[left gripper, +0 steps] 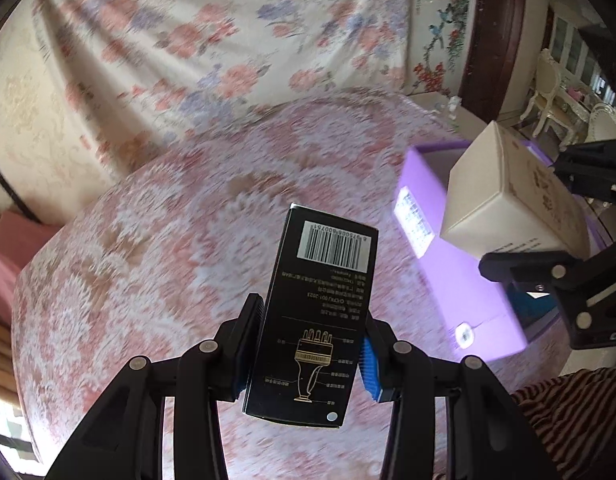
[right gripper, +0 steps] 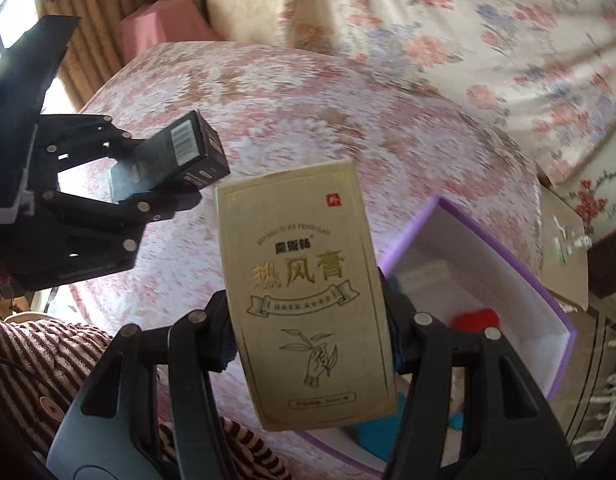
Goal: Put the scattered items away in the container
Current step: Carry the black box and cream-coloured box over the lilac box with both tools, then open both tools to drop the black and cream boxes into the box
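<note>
Left hand-held gripper (left gripper: 309, 354) was clamped on the black box (left gripper: 313, 316), pads on its two long side faces, barcode end pointing away from the camera. It gripped near the lower half, so most of the box stuck out past the fingertips, probably to leave the free end clear for lowering into the container.

Right hand-held gripper (right gripper: 313, 340) was clamped on the cream box (right gripper: 308, 296) the same way, squeezing the narrow sides with the printed face toward the camera. That box is wider, hence the wider jaw setting.

Both boxes were in the air above the bed (left gripper: 156, 248), neither touching the quilt. The purple container (right gripper: 483, 264) sat open on the bed, to the right. The cream box hung over its near edge; the black box was beside it, not yet over the opening. Something red and something blue already lay inside; I couldn't tell what.

One item per hand, my guess: a single trip, with the right drop first.
</note>
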